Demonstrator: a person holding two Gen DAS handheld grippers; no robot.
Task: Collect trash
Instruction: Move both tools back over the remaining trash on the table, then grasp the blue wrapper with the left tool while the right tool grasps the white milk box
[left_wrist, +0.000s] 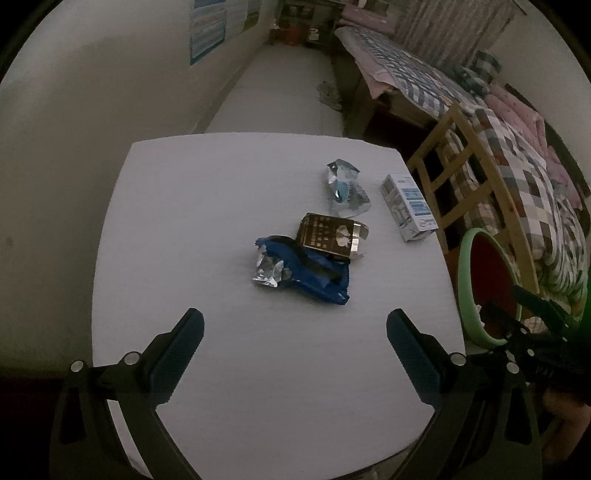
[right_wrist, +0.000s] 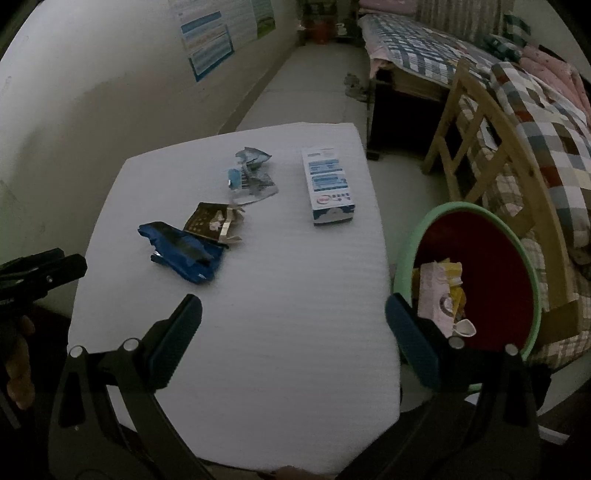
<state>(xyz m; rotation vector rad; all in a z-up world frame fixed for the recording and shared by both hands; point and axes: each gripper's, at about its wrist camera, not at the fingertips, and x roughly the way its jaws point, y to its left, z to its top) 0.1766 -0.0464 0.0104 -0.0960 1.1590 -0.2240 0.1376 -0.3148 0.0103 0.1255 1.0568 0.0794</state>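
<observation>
Dim room: pale wall with posters (right_wrist: 207, 40), wooden chair (right_wrist: 476, 155) beside a patchwork-quilted bed (left_wrist: 517, 173)

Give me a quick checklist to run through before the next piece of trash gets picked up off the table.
1. Left tongs open and empty: ok.
2. Right tongs open and empty: ok.
3. Trash left on the table: ok. Blue wrapper, brown packet, silver wrapper and white carton are all there.
4. Blue wrapper free to lift alone: not ok, the brown packet overlaps its far edge.
5. Bin beside the table with space inside: ok, only some trash at the bottom.
6. Carton empty: cannot tell.
</observation>
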